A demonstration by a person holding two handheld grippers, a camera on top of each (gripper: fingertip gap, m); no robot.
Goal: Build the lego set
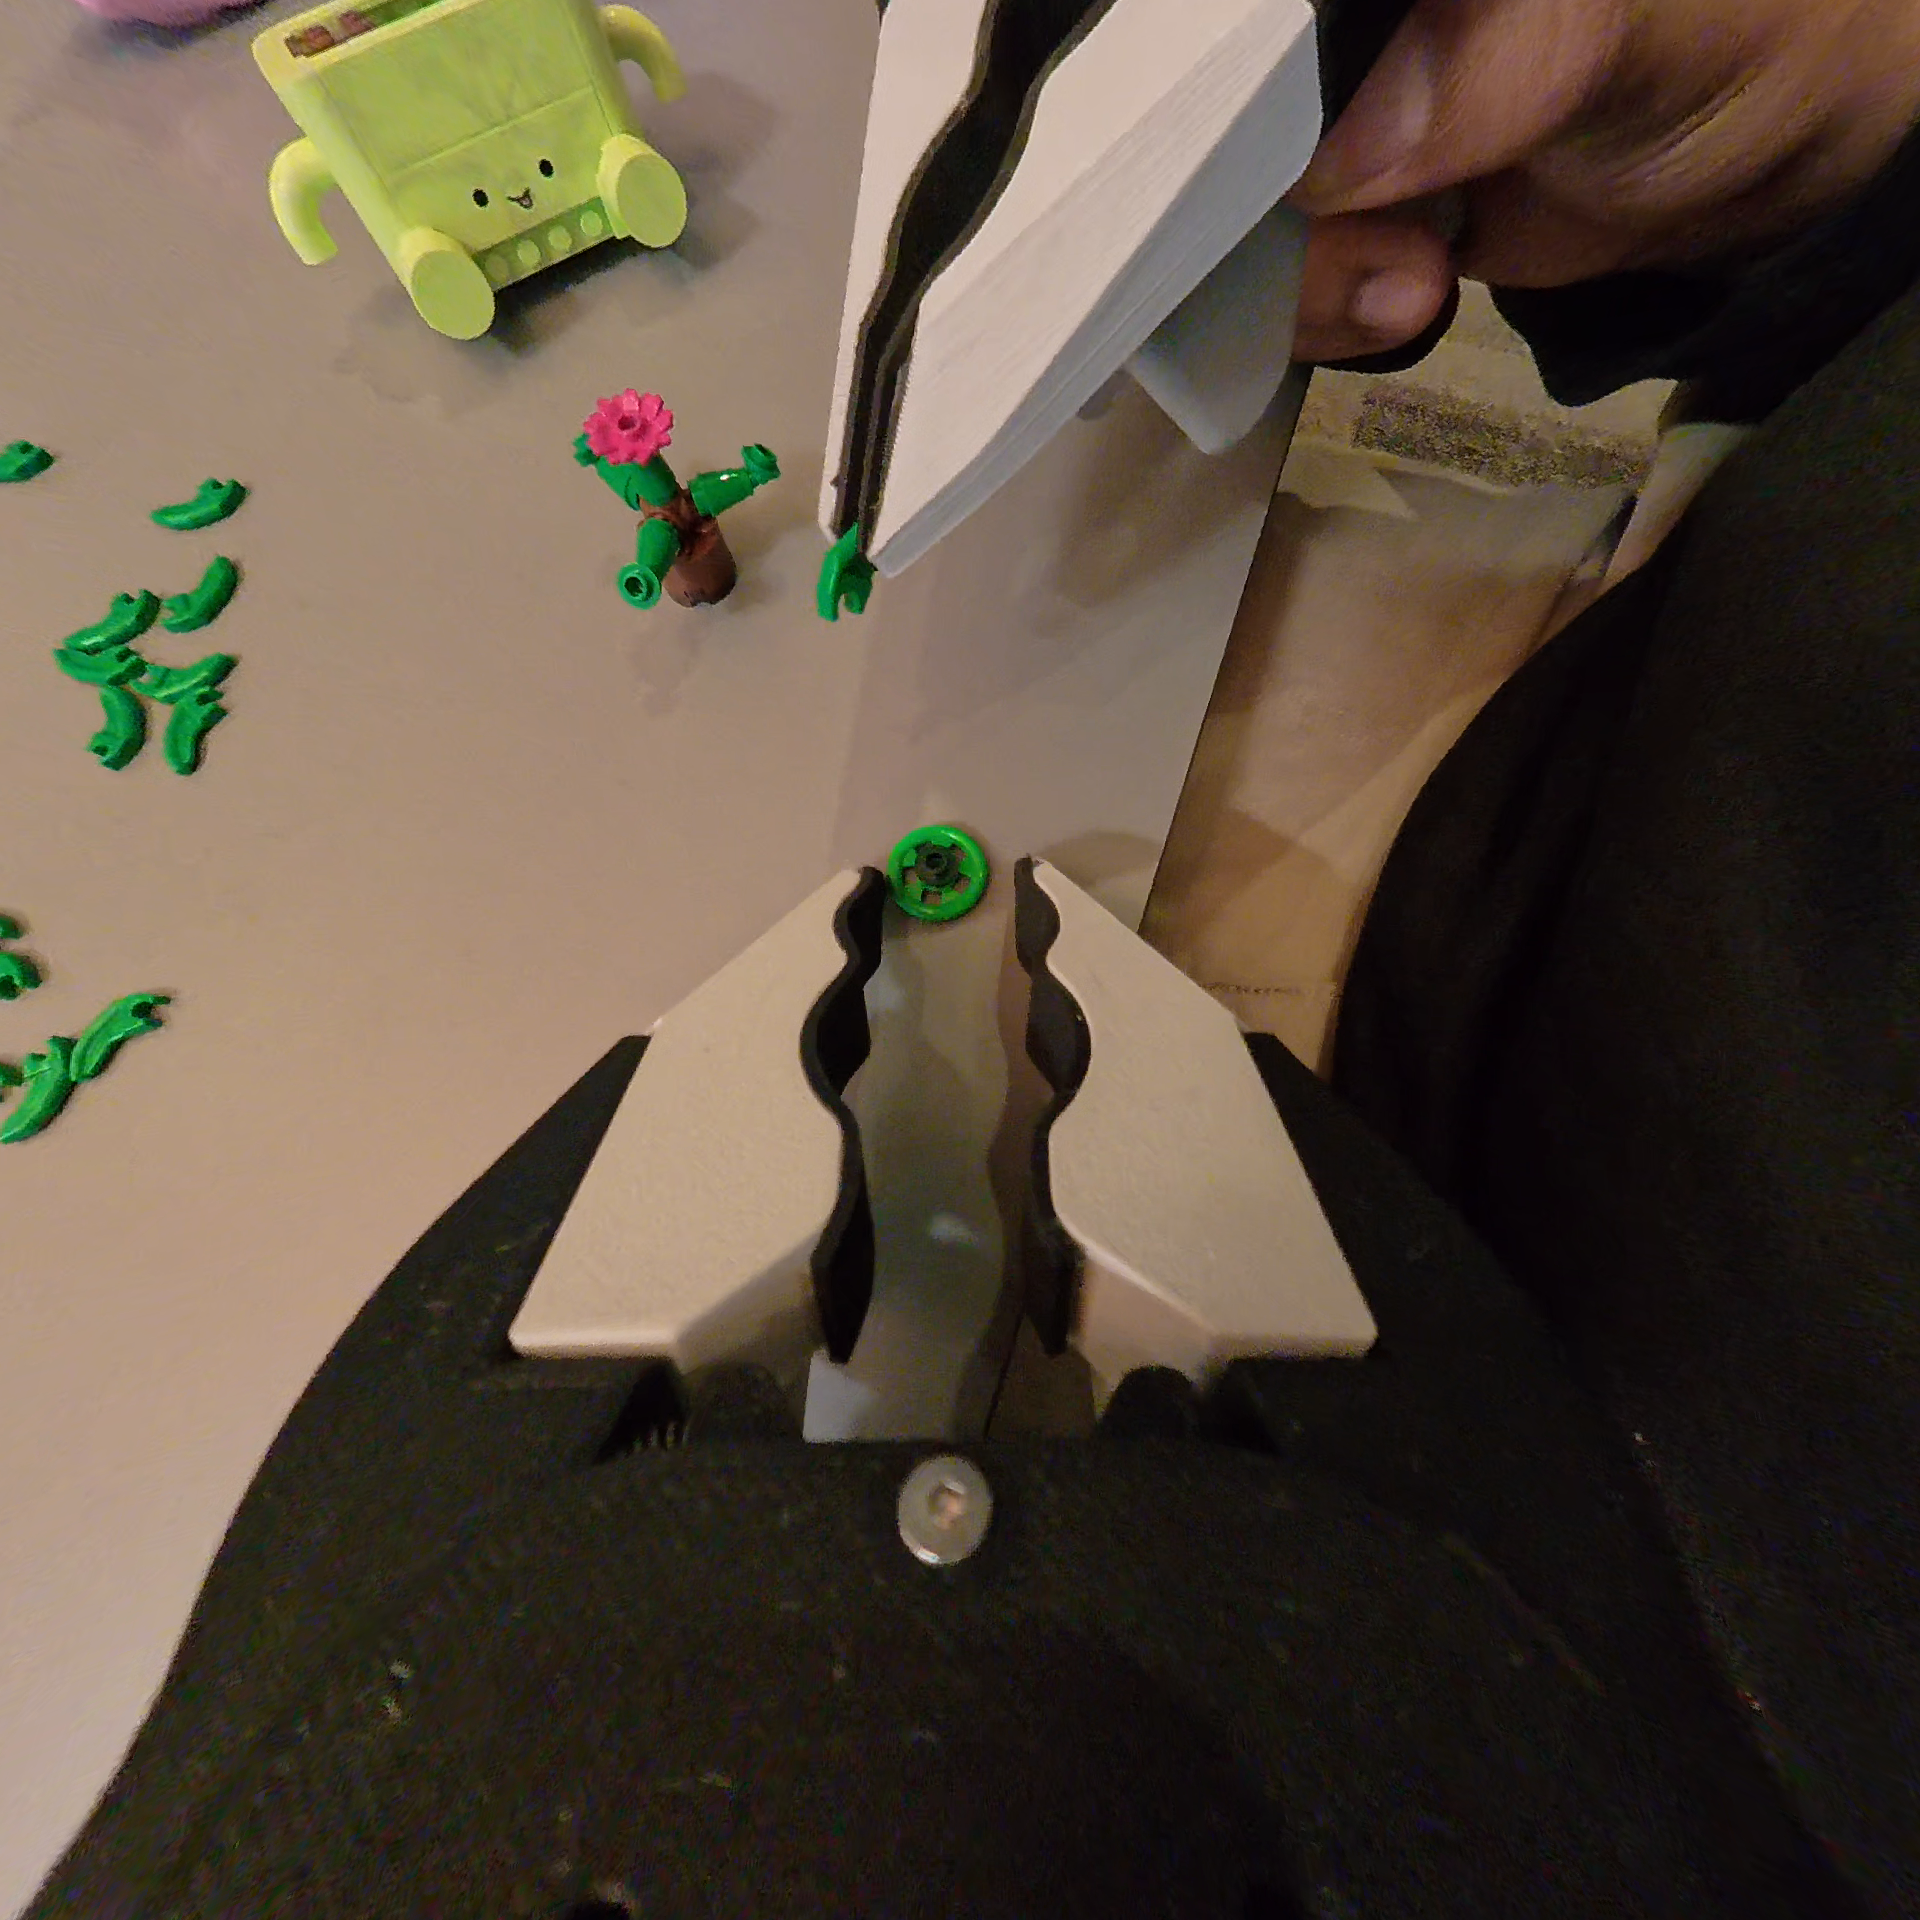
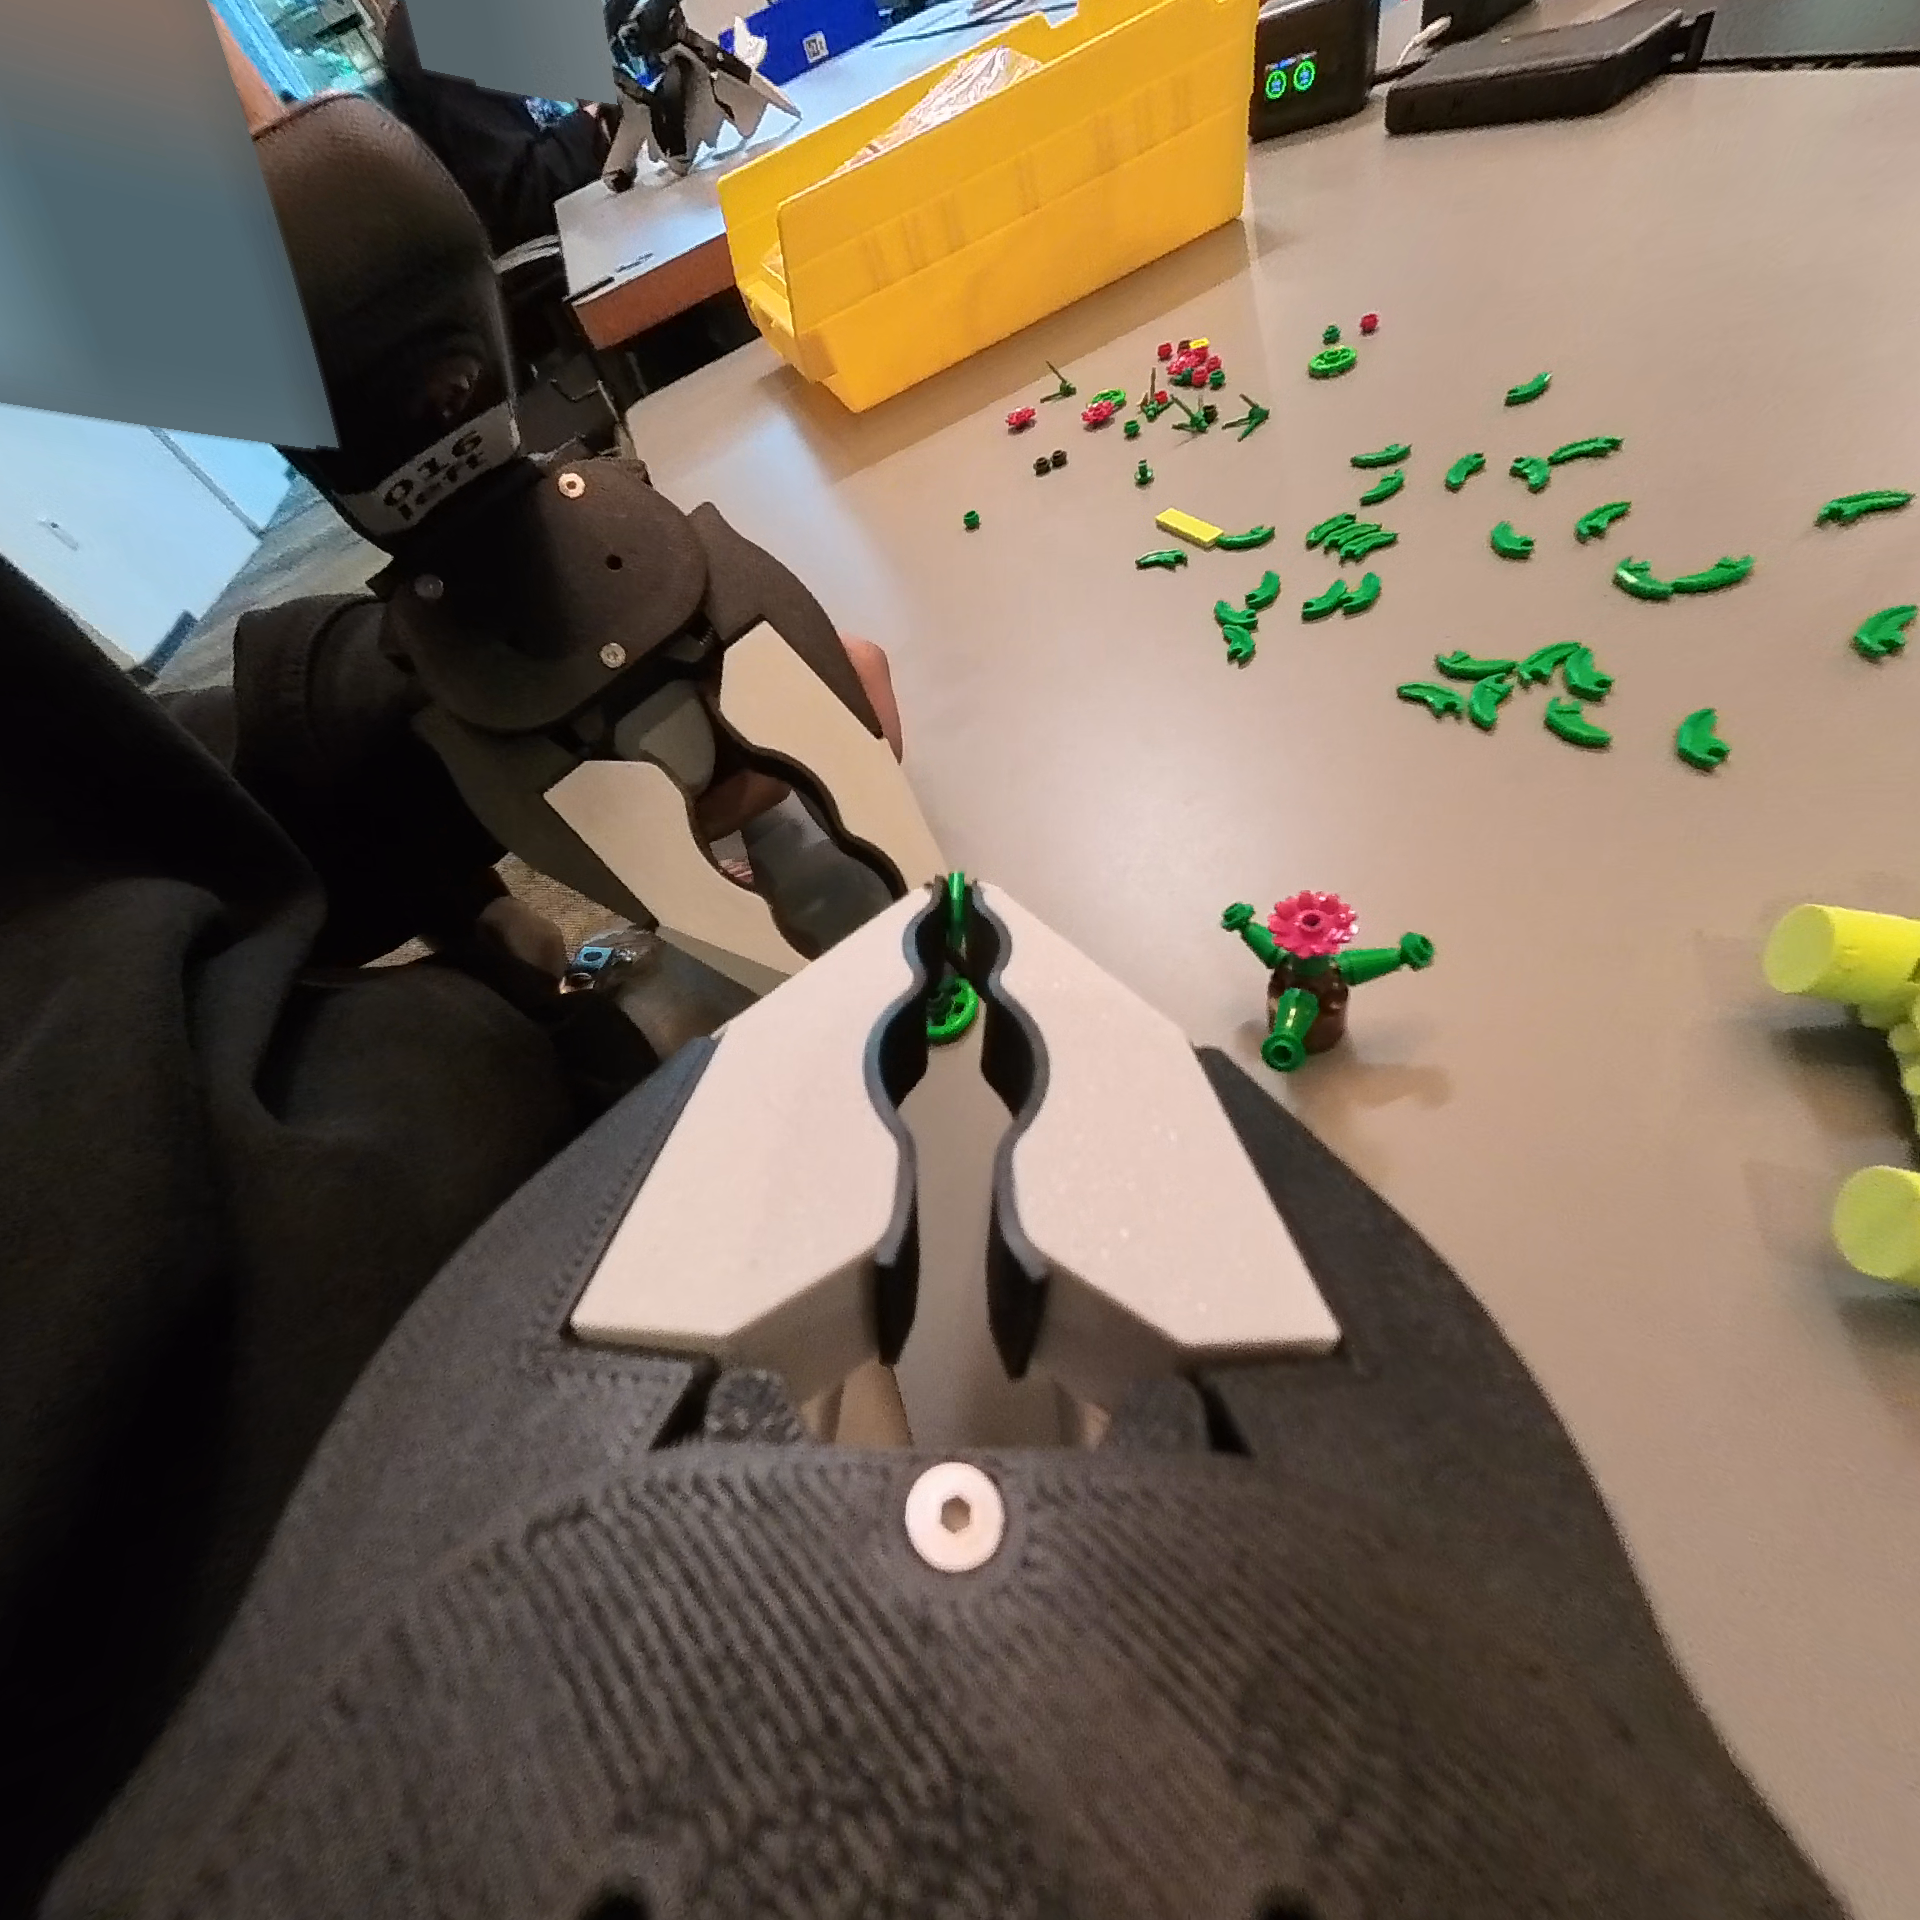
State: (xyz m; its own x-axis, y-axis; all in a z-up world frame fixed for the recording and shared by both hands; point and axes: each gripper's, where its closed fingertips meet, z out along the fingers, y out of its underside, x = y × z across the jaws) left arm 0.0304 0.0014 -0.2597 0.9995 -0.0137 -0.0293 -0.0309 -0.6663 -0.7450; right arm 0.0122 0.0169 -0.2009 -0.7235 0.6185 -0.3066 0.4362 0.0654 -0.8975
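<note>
My left gripper (image 1: 943, 881) is open, low over the grey table, with a round green ring piece (image 1: 937, 873) lying between its fingertips, close to the left one. My right gripper (image 1: 854, 535) comes in from above, shut on a green leaf piece (image 1: 844, 574) that hangs from its tips. In the right wrist view the leaf (image 2: 958, 914) sits pinched at my right gripper's tips (image 2: 961, 902), and the ring (image 2: 951, 1013) shows through the gap below. The left gripper (image 2: 779, 914) is open just beyond. A small plant with a brown base, green arms and a pink flower (image 1: 665, 509) (image 2: 1309, 977) stands nearby.
A lime-green pot figure (image 1: 468, 156) (image 2: 1860, 1039) stands past the plant. Several loose green leaves (image 1: 145, 665) (image 2: 1507, 686) lie scattered. Small red and green pieces (image 2: 1184, 374) lie by a yellow bin (image 2: 987, 208). The table edge (image 1: 1195, 831) runs just right of the ring. Across from one pair of fingers to the other is roughly 6 centimeters. About 6 centimeters separates my right fingertips from the pink flower (image 1: 665, 509). The right camera catches it too, in the right wrist view (image 2: 1278, 962).
</note>
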